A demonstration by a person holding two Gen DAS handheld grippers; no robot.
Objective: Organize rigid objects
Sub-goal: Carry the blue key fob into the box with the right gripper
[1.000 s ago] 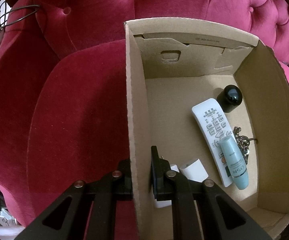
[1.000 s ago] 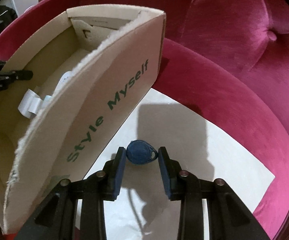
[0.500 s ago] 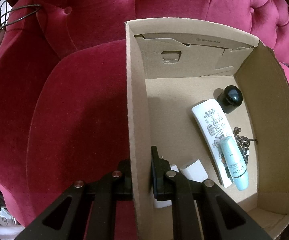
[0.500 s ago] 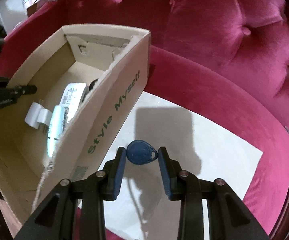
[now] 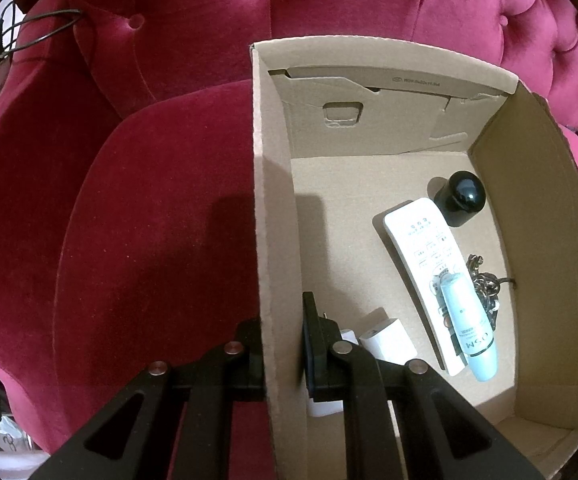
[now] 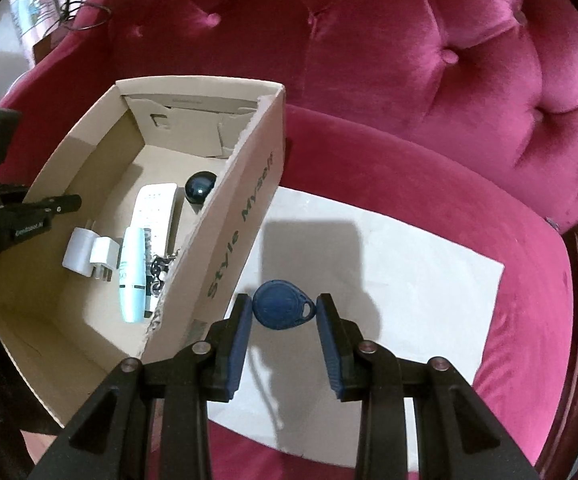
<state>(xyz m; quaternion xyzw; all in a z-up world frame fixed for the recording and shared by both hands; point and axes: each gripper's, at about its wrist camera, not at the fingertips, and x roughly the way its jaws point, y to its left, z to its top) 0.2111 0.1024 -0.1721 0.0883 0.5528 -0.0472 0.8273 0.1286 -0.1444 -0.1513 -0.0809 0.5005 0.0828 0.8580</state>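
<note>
Right gripper (image 6: 284, 320) up above the white sheet (image 6: 409, 264), pinching a blue key fob (image 6: 283, 311) between its blue pads (image 6: 239, 344), fob clear of the sheet and just beside the printed wall of the cardboard box (image 6: 245, 216). Shadow of fob and claw thrown across the sheet below.

Left gripper (image 5: 283, 348) clamped on the box's left wall (image 5: 275, 240), one finger outside, one inside, cardboard squeezed tight between them. Box sitting on the red velvet chair (image 5: 149, 200), open top facing up.

Inside the box: white remote (image 5: 425, 264) lying at a slant, pale blue tube (image 5: 467, 330) resting on its near end. Black round cap (image 5: 459, 196) upright at the remote's far end, near the right wall. Small tangle of chain (image 5: 485, 284) tucked between tube and right wall. White plug adapter (image 5: 387, 340) on the floor near the inner finger, partly hidden behind it.

Black cable (image 5: 37, 32) hanging over the chair's arm, far left.
</note>
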